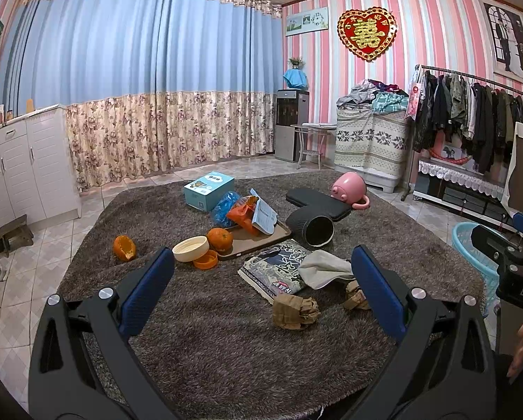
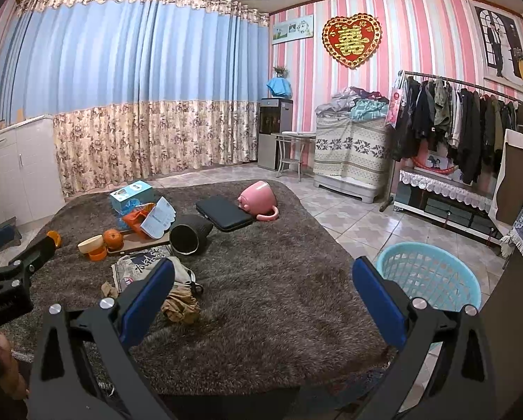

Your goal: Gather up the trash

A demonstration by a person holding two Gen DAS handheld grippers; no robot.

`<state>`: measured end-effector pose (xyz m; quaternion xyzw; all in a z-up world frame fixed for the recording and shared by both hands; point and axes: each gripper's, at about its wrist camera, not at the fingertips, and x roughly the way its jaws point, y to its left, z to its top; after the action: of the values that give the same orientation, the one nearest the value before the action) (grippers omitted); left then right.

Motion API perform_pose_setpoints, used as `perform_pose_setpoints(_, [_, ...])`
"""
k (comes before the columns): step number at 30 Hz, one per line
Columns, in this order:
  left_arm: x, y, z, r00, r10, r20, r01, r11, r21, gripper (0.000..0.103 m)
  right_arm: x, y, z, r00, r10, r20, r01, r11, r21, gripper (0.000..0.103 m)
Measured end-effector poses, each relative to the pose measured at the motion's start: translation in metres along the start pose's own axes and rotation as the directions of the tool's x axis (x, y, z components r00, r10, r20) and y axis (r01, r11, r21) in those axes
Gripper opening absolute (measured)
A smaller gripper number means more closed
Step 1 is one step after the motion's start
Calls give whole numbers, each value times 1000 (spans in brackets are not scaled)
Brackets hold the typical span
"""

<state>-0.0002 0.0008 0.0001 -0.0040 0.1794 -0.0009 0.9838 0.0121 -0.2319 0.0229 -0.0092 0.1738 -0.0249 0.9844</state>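
1. Between the spread blue-padded fingers of the left gripper [image 1: 261,294] there is nothing held; they hang wide apart over the shaggy grey-brown rug [image 1: 226,350].
2. Just ahead of those fingers, toward the right one, lie two crumpled brown paper wads [image 1: 294,311], likely the nearest trash, so the wide stance suits a drop onto them.
3. Beyond the wads sit a patterned flat packet [image 1: 273,271] with a pale cloth [image 1: 326,267] draped on it.
4. Farther out: a cream round bowl [image 1: 190,248], a whole orange [image 1: 219,239], an orange peel half [image 1: 124,247] and a brown tray [image 1: 258,239] carrying crinkled wrappers.
5. The right gripper [image 2: 261,295] is likewise spread and empty, over bare rug.
6. Just beside its right finger stands the light-blue plastic basket [image 2: 433,280], off the rug's edge, seemingly the place for the trash.
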Motion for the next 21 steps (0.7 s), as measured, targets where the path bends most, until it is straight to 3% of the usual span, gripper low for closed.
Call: perform_pose_setpoints(21, [0, 0, 0, 1000, -1, -1, 1, 1000, -1, 98, 2, 1, -3, 1000, 7, 0, -7, 1000, 5, 99])
